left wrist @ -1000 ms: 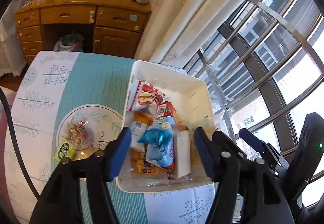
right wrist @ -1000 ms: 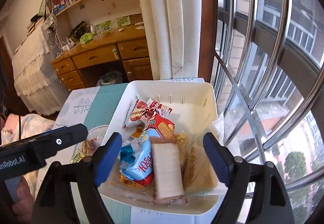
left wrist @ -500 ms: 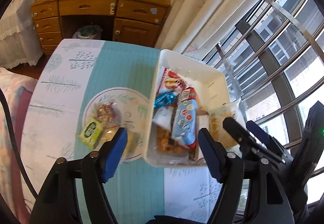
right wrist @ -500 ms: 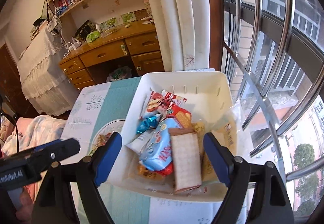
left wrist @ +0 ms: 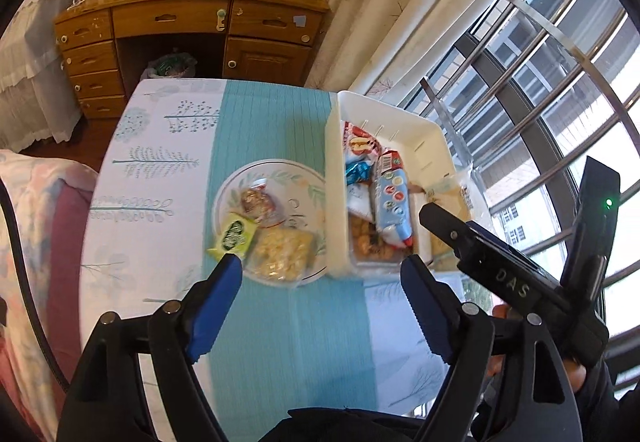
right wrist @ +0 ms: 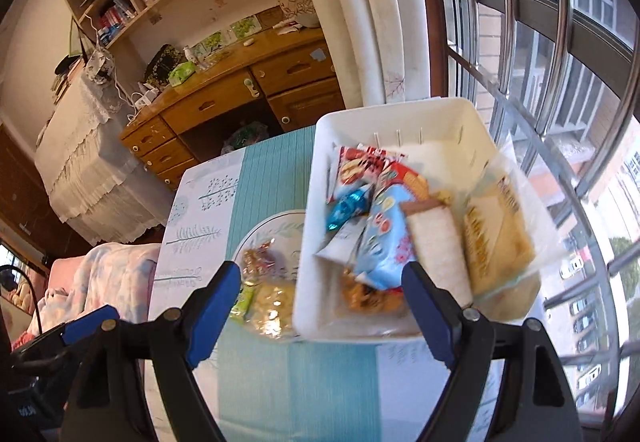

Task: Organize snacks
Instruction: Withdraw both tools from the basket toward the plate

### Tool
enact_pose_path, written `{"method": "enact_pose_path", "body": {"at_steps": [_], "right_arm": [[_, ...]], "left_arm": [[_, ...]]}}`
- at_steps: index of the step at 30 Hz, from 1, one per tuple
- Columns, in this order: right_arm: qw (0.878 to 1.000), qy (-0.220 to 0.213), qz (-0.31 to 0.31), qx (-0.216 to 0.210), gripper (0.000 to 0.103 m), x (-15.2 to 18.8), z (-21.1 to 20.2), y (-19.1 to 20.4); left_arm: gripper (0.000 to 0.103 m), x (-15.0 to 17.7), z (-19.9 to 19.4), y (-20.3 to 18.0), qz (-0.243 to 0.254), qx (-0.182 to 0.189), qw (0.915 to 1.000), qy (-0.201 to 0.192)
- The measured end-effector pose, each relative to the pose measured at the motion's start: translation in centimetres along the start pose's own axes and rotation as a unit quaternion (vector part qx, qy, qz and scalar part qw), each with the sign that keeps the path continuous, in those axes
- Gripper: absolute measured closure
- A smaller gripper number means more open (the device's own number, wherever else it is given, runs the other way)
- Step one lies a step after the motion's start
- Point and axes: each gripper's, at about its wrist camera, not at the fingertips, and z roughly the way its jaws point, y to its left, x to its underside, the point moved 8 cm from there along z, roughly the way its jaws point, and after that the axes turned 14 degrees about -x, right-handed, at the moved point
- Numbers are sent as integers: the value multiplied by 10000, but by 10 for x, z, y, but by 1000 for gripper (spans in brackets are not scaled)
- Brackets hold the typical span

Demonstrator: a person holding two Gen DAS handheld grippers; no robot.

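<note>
Item: white bin (left wrist: 334, 202), my landmark. It is sitting on the teal-striped tablecloth (left wrist: 264, 114) by the window and is carrying a heap of packets: a light-blue pack (left wrist: 394, 208), a red-and-white pack (left wrist: 360, 144) at its far end, a small shiny blue wrapper (left wrist: 358, 171) and a pale wafer bar (right wrist: 438, 242). A large clear bag of biscuits (right wrist: 500, 242) is leaning over the bin's window-side rim.

Item: plate (left wrist: 236, 190), touching the bin's room-side wall. It is bearing three loose snacks: a green packet (left wrist: 232, 238), a clear pack of pale puffs (left wrist: 280, 254) and a brown twisted-wrapper sweet (left wrist: 256, 202).

Item: left gripper (left wrist: 320, 274). I am holding it above the tablecloth on the near side of the plate and the bin's near corner; its jaws have just been opening, they are now standing wide, and nothing is between them.

Item: right gripper (right wrist: 320, 294). I am holding it over the bin's near wall, jaws standing wide and gripping nothing.

Risks, as I am judging them: the biscuit bag is overhanging the rim, so a bump against the bin could tip it out towards the window. The puff pack looks slippery and crushable, so a hard or off-centre pinch could squash it or let it slide. The two tools are working close together, so reaching for the plate could knock them into each other or nudge the bin.
</note>
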Motion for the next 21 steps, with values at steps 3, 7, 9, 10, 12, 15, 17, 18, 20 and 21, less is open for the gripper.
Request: {"method": "enact_pose_path", "body": {"at_steps": [3, 7, 9, 10, 12, 15, 17, 18, 20, 21], "right_arm": [[9998, -15, 221, 7, 20, 11, 3, 13], [9986, -42, 521, 46, 20, 28, 9, 33], [9980, -64, 630, 83, 20, 37, 12, 41], [9975, -75, 695, 99, 20, 42, 14, 46], [9965, -89, 822, 137, 20, 51, 18, 53], [9942, -128, 1048, 196, 20, 68, 23, 62], [9925, -152, 1186, 259, 20, 76, 25, 68], [9916, -168, 1251, 297, 20, 81, 26, 70], [9902, -186, 1341, 338, 20, 88, 28, 75], [9896, -183, 1380, 352, 20, 93, 29, 77]], "left_arm": [[18, 3, -9, 23, 100, 29, 9999, -28], [18, 7, -17, 53, 202, 72, 9998, -19], [18, 8, -19, 66, 244, 113, 9996, -11], [18, 9, -20, 73, 267, 128, 9996, -9], [18, 10, -20, 87, 331, 172, 9993, 0], [18, 12, -20, 105, 477, 222, 9986, 39], [18, 13, -21, 113, 557, 272, 9981, 72], [18, 14, -22, 116, 625, 317, 9975, 95], [18, 15, -24, 120, 766, 377, 9963, 94], [17, 16, -25, 123, 823, 413, 9957, 101]]}}
